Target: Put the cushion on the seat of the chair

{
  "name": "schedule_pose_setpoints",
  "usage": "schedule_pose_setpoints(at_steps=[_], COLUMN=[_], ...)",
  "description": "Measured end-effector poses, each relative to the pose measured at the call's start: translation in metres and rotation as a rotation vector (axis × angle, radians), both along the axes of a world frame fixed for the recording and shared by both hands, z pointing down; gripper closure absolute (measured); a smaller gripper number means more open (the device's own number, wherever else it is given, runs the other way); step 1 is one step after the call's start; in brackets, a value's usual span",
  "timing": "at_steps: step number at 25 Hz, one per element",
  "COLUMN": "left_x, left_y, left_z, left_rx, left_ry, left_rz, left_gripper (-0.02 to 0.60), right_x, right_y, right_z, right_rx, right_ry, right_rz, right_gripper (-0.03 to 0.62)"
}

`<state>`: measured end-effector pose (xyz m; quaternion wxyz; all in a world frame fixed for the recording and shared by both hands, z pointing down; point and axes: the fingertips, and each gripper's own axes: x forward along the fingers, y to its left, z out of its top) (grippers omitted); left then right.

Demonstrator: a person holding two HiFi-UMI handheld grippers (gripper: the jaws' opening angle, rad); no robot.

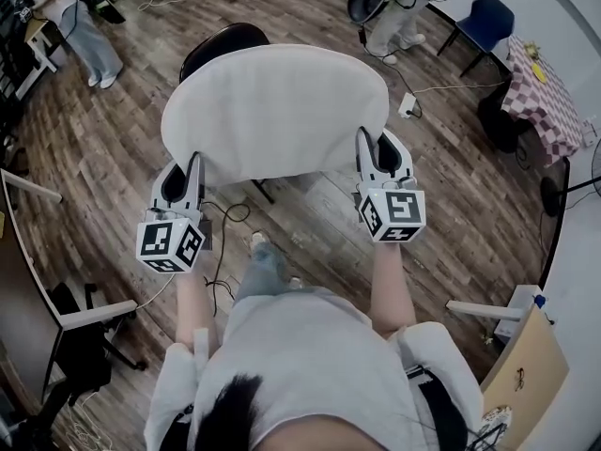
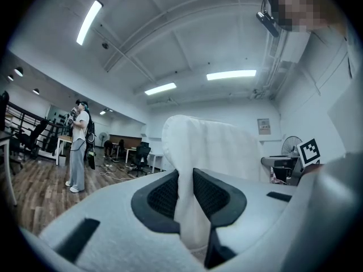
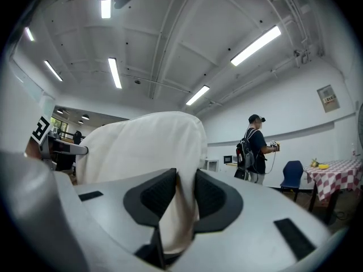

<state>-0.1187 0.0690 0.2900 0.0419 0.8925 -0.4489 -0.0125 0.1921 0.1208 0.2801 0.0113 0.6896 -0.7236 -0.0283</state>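
Note:
I hold a white cushion (image 1: 272, 111) flat in the air between both grippers. My left gripper (image 1: 194, 169) is shut on its near left edge, and my right gripper (image 1: 363, 148) is shut on its near right edge. In the left gripper view the cushion (image 2: 210, 146) rises between the pads of the left gripper (image 2: 187, 203). The right gripper view shows the cushion (image 3: 144, 146) pinched the same way in the right gripper (image 3: 180, 200). A black chair (image 1: 223, 39) stands on the floor beyond, mostly hidden under the cushion.
Wooden floor with cables (image 1: 223, 252) and a power strip (image 1: 407, 106). People stand at the far left (image 1: 80, 22) and far middle (image 1: 394, 12). A blue chair (image 1: 486, 22) and a checked table (image 1: 540, 97) are at the right. Desks (image 1: 28, 280) flank me.

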Motion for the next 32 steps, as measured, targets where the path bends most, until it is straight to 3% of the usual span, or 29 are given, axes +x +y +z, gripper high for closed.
schedule_pose_setpoints(at_steps=[10, 21, 32], left_x=[0.012, 0.001, -0.009], left_y=[-0.096, -0.216, -0.281], left_z=[0.001, -0.005, 0.007], left_rx=[-0.006, -0.003, -0.021], left_ry=[0.010, 0.010, 0.028], left_rz=[0.021, 0.072, 0.107], left_gripper=[0.522, 0.522, 0.522], right_x=[0.012, -0.003, -0.015], right_y=[-0.092, -0.197, -0.252], right_z=[-0.001, -0.007, 0.002], right_rx=[-0.001, -0.002, -0.023], right_ry=[0.002, 0.000, -0.005], right_rz=[0.029, 0.081, 0.121], right_gripper=[0.525, 0.525, 0.525])
